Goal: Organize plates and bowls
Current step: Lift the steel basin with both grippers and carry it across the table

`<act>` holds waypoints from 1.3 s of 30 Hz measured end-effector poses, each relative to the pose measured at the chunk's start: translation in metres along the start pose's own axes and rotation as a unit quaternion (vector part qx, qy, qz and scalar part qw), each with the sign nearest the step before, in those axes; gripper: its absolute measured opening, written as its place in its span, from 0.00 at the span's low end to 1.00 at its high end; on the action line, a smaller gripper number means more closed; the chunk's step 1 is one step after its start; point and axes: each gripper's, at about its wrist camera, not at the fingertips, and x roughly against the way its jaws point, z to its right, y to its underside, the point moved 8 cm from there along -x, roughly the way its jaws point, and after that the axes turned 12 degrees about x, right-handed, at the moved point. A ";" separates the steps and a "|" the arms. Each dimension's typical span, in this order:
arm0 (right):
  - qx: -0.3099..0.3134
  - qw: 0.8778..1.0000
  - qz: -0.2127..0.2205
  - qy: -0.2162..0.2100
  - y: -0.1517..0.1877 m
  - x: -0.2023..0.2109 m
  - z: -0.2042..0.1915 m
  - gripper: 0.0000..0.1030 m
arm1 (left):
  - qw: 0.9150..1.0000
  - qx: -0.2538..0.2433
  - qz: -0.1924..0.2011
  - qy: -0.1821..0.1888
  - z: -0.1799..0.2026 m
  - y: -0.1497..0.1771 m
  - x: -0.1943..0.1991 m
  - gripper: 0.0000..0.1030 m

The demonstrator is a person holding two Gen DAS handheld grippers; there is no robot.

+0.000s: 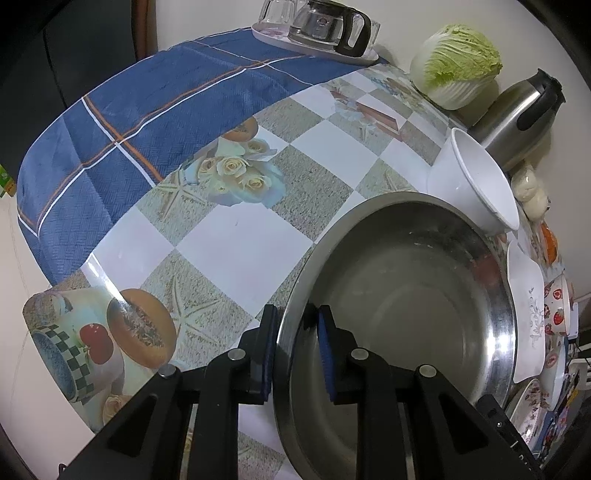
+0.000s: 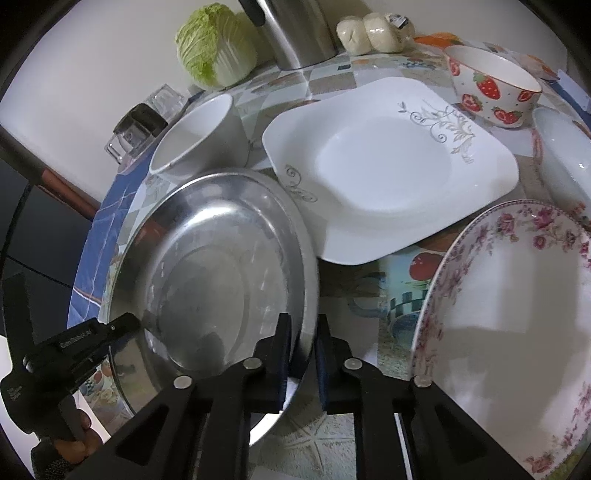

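A large steel plate (image 1: 413, 295) is held by both grippers at opposite rims. My left gripper (image 1: 295, 350) is shut on its near-left rim; the plate fills the lower right of the left wrist view. My right gripper (image 2: 303, 354) is shut on the steel plate (image 2: 207, 266) at its right rim; the left gripper (image 2: 74, 350) shows at its far side. A white square plate (image 2: 388, 166), a floral plate (image 2: 517, 325), a plain white bowl (image 2: 195, 136) and a strawberry bowl (image 2: 491, 88) stand around it.
A blue cloth (image 1: 129, 122) covers the table's far left. A glass pot on a tray (image 1: 325, 29), a cabbage (image 1: 454, 62) and a steel thermos (image 1: 517, 118) stand at the back. Buns (image 2: 373, 33) lie behind the square plate. Another white bowl (image 2: 565, 155) sits at right.
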 end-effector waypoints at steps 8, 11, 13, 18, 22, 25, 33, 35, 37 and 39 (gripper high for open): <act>0.017 1.000 0.004 0.002 -0.002 0.006 -0.005 0.12 | 1.000 0.015 -0.006 0.022 -0.005 -0.003 0.011 0.18; 0.021 1.000 0.015 -0.007 -0.005 0.014 -0.008 0.12 | 0.999 0.019 0.000 0.032 -0.006 -0.004 0.019 0.17; 0.024 0.999 0.021 -0.009 -0.006 0.019 -0.008 0.13 | 0.999 0.017 0.008 0.034 -0.005 -0.004 0.025 0.16; 0.035 0.999 0.035 -0.012 -0.008 0.031 -0.010 0.14 | 0.999 0.016 0.025 0.038 -0.002 -0.005 0.037 0.15; 0.038 0.998 0.048 -0.017 -0.011 0.042 -0.010 0.14 | 0.998 0.012 0.038 0.043 0.004 -0.002 0.047 0.15; 0.041 0.997 0.056 -0.017 -0.013 0.049 -0.010 0.14 | 0.998 0.005 0.049 0.047 0.011 -0.001 0.054 0.15; 0.032 0.997 0.074 -0.019 -0.015 0.068 0.007 0.14 | 0.996 -0.022 0.066 0.054 0.035 0.010 0.066 0.14; 0.026 0.996 0.078 -0.018 -0.015 0.074 0.014 0.14 | 0.995 -0.030 0.069 0.058 0.042 0.013 0.069 0.14; 0.022 0.996 0.083 -0.017 -0.016 0.079 0.020 0.14 | 0.995 -0.036 0.073 0.064 0.051 0.017 0.072 0.14; 0.018 0.996 0.088 -0.015 -0.017 0.084 0.027 0.14 | 0.994 -0.043 0.076 0.067 0.060 0.020 0.074 0.14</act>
